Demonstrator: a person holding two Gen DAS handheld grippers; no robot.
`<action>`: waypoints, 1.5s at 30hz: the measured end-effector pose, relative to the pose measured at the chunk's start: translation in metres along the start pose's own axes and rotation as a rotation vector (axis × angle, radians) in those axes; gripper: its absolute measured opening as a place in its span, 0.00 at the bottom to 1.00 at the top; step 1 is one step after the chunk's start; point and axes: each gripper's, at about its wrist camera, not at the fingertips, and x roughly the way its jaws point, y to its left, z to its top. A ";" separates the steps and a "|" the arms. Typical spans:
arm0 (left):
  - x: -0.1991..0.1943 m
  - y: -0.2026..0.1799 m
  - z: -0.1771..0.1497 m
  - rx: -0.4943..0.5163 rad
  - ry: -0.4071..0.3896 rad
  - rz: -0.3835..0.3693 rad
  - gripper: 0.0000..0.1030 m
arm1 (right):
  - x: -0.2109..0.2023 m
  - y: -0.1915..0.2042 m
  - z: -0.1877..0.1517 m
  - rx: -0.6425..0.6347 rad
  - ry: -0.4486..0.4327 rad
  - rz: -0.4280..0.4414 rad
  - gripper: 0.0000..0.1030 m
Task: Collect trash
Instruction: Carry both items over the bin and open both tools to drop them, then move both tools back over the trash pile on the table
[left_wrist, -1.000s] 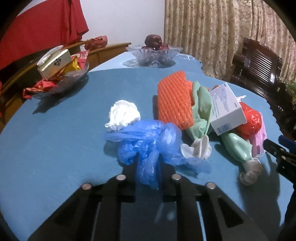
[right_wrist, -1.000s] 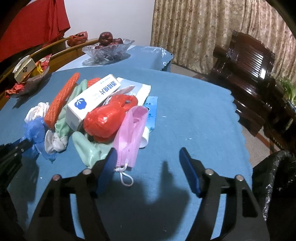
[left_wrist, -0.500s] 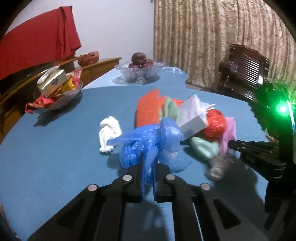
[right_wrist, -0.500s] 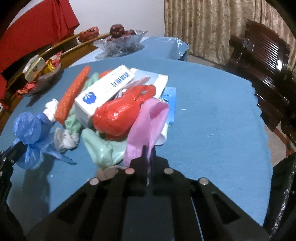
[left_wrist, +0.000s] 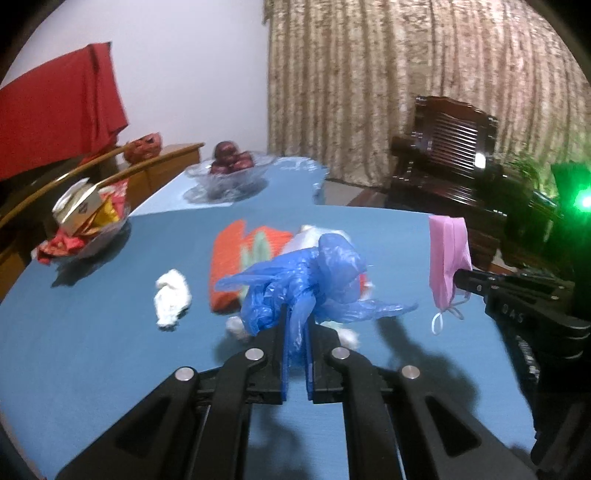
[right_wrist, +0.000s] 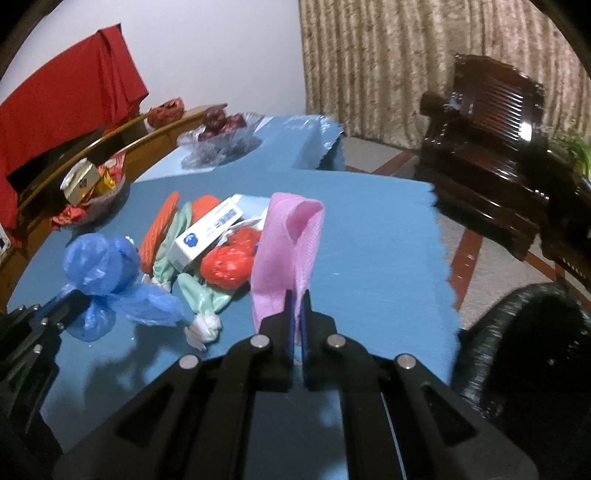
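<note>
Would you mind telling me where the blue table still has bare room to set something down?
Bare cloth lies right of the pink mask up to the table's scalloped edge, and between the white tissue and snack bowl. The middle is crowded around the white box.

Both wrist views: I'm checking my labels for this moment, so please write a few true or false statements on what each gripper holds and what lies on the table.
1. The left gripper is shut on the blue plastic bag. True.
2. The right gripper stands open over the table. False: it is shut on the pink face mask.
3. The white box lies in the trash pile on the blue tablecloth. True.
4. The glass bowl is empty. False: it holds dark red fruit.
</note>
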 end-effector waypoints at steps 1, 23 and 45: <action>-0.002 -0.008 0.000 0.006 -0.002 -0.013 0.07 | -0.010 -0.007 -0.001 0.005 -0.010 -0.010 0.02; -0.013 -0.258 -0.011 0.251 0.064 -0.463 0.07 | -0.135 -0.216 -0.107 0.248 0.041 -0.390 0.03; -0.007 -0.199 -0.008 0.179 0.024 -0.340 0.85 | -0.136 -0.200 -0.103 0.248 -0.053 -0.415 0.93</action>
